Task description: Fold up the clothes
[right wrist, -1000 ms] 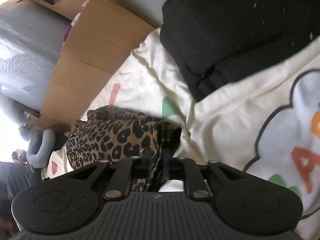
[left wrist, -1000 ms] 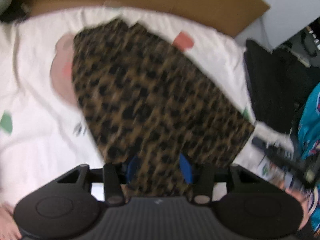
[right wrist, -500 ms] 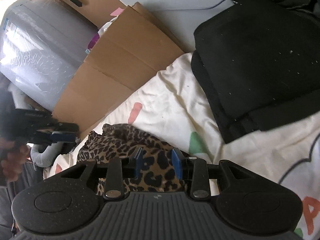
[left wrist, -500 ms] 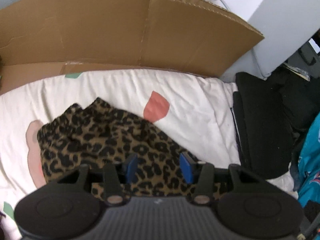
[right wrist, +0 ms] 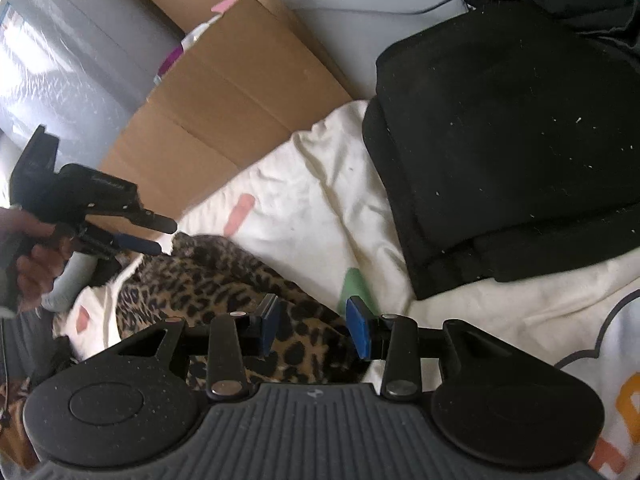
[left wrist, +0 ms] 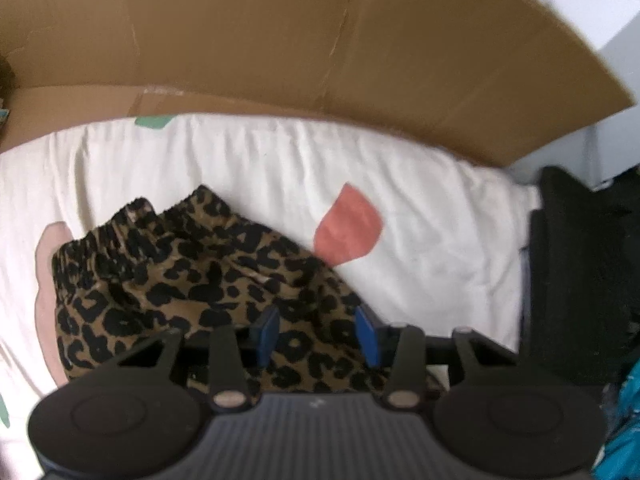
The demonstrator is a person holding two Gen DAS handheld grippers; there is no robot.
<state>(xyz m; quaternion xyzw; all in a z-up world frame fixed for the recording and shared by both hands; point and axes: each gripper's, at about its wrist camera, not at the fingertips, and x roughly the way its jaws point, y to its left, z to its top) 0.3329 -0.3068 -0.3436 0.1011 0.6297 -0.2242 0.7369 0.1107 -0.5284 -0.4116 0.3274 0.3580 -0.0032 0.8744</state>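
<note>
Item: leopard-print garment [left wrist: 192,280], bunched and lying on the cream bedsheet [left wrist: 420,184] beside the cardboard [left wrist: 320,40]. Your left tool [left wrist: 318,334] is hovering released above it; your right tool [right wrist: 312,326] has just been opening, its jaws gripping nothing.

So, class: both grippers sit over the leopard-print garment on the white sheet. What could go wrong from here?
1. The leopard-print garment lies bunched near its gathered waistband, so another fold may lock in creases.
2. The right gripper has just been opening, its jaws off the cloth; the edge it let go may slump.
3. The left gripper, also open, might pinch the white sheet along with the fabric.
</note>
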